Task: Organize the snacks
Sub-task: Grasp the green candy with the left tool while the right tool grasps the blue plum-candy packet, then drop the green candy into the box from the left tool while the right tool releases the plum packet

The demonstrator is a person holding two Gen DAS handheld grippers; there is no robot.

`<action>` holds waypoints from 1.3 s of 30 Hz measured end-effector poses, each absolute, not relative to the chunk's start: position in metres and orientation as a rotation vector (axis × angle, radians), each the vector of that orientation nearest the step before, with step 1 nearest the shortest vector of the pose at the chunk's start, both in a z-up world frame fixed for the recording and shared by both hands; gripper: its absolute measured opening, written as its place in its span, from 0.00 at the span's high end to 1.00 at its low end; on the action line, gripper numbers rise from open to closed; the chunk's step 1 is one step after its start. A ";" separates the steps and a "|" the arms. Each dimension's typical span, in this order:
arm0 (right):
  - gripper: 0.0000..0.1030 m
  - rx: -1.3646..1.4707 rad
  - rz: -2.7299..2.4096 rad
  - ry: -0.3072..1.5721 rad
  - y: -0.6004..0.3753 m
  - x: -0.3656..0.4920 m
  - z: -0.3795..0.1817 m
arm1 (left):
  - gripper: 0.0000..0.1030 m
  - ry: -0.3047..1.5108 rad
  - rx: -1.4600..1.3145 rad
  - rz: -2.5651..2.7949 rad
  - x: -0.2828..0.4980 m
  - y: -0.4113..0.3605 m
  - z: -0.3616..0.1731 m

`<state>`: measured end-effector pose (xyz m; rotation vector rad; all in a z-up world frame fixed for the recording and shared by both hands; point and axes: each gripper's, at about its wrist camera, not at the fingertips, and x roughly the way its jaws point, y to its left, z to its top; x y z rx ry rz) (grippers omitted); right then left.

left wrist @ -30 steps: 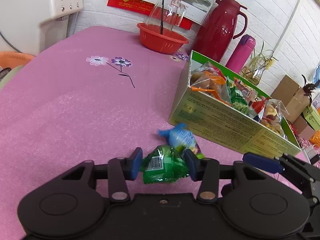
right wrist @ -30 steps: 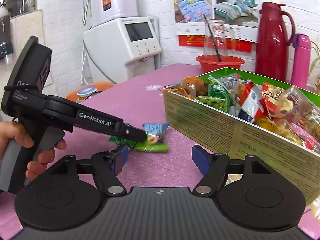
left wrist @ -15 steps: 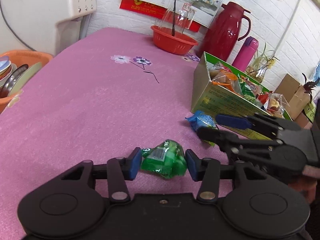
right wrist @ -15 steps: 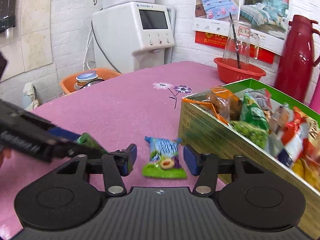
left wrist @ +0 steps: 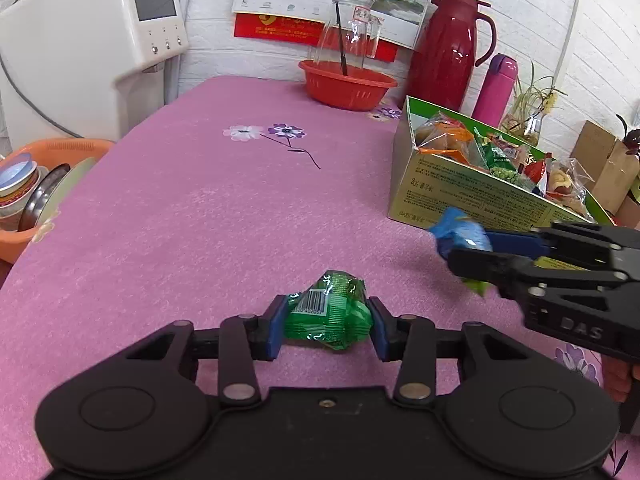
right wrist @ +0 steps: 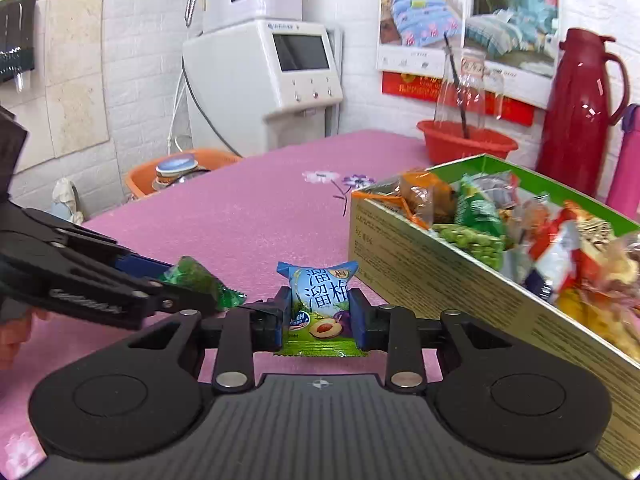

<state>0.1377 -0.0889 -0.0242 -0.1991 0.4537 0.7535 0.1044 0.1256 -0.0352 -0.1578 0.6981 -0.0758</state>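
Note:
A green snack packet [left wrist: 328, 300] sits between the blue pads of my left gripper [left wrist: 326, 320], whose jaws are closing and touch it on both sides, just above the pink tablecloth. My right gripper [right wrist: 320, 316] is closing too, its pads pressing a blue and green plum snack packet [right wrist: 322, 288]. Each wrist view shows the other's load: the blue packet [left wrist: 460, 236] at the right, the green packet [right wrist: 196, 278] at the left. An open green and gold box [right wrist: 440, 288] holding several snacks stands to the right, its near wall [left wrist: 460, 192] behind the right gripper.
A red basin [left wrist: 348, 88] with a glass jar, a dark red thermos jug [left wrist: 448, 52] and a pink bottle [left wrist: 496, 88] stand at the table's far end. A white appliance [left wrist: 80, 40] and an orange basket of dishes [left wrist: 24, 200] sit beyond the left edge.
The right gripper went from wide open to closed around the blue packet. The left gripper drew the green packet away from the blue one and from the box.

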 end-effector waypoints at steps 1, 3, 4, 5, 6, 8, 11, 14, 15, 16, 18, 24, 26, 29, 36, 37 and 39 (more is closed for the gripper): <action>0.49 -0.197 0.756 0.444 -0.093 0.135 -0.022 | 0.71 0.702 -0.169 -0.076 0.104 0.125 -0.034; 0.49 -0.183 0.761 0.429 -0.103 0.128 -0.019 | 0.72 0.710 -0.201 -0.089 0.102 0.123 -0.030; 0.49 -0.175 0.763 0.418 -0.108 0.124 -0.017 | 0.72 0.706 -0.207 -0.095 0.101 0.121 -0.026; 0.49 -0.167 0.762 0.404 -0.114 0.121 -0.015 | 0.72 0.695 -0.205 -0.101 0.099 0.116 -0.020; 0.49 -0.160 0.758 0.391 -0.119 0.118 -0.012 | 0.72 0.681 -0.197 -0.110 0.099 0.111 -0.013; 0.49 -0.136 0.748 0.362 -0.133 0.114 -0.006 | 0.72 0.651 -0.182 -0.137 0.099 0.099 0.002; 0.49 -0.098 0.713 0.313 -0.155 0.110 0.004 | 0.72 0.609 -0.164 -0.186 0.104 0.077 0.023; 0.49 -0.085 0.647 0.259 -0.178 0.109 0.012 | 0.71 0.576 -0.147 -0.225 0.115 0.053 0.038; 0.49 -0.080 0.620 0.243 -0.186 0.110 0.014 | 0.71 0.569 -0.145 -0.237 0.119 0.045 0.042; 0.49 -0.072 0.593 0.232 -0.194 0.111 0.015 | 0.71 0.563 -0.144 -0.248 0.125 0.038 0.046; 0.49 -0.054 0.541 0.226 -0.210 0.118 0.016 | 0.71 0.550 -0.141 -0.263 0.137 0.023 0.053; 0.49 -0.025 0.390 0.231 -0.240 0.136 0.010 | 0.71 0.522 -0.144 -0.296 0.172 -0.010 0.065; 0.49 -0.020 0.372 0.240 -0.244 0.141 0.007 | 0.71 0.520 -0.138 -0.299 0.186 -0.020 0.066; 0.49 -0.043 0.348 0.244 -0.244 0.148 0.002 | 0.71 0.530 -0.146 -0.301 0.206 -0.032 0.063; 0.00 -0.087 0.334 0.236 -0.243 0.153 -0.013 | 0.00 0.520 -0.200 -0.286 0.231 -0.039 0.047; 0.00 -0.092 0.334 0.223 -0.243 0.153 -0.013 | 0.00 0.498 -0.216 -0.269 0.229 -0.037 0.045; 0.00 -0.099 0.341 0.216 -0.243 0.152 -0.012 | 0.00 0.493 -0.218 -0.269 0.229 -0.033 0.045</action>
